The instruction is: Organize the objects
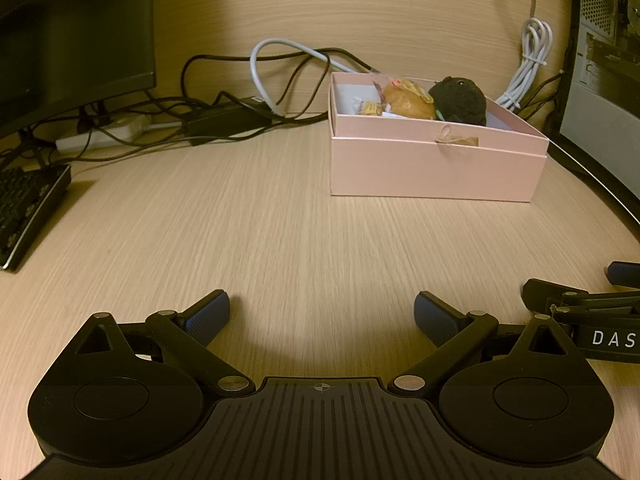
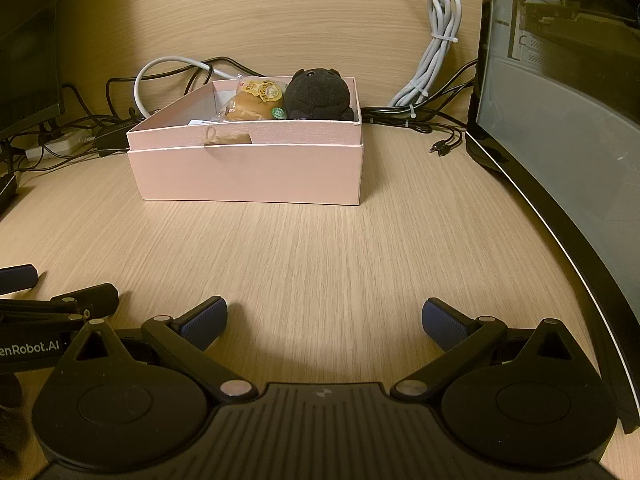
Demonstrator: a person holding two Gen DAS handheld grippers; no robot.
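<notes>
Both grippers, left (image 1: 322,314) and right (image 2: 325,320), spread wide and empty over desk (image 2: 320,240), pink box (image 2: 248,172) ahead holding bun (image 2: 250,106) and black plush (image 2: 318,94).

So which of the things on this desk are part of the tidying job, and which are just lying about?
Part of the job:
pink box
wrapped bun, in the box
black plush toy, in the box beside the bun
small yellow packet, in the box
left gripper and right gripper, both open and empty

Just lying about:
keyboard
bundled white cable
black cables
monitor
</notes>
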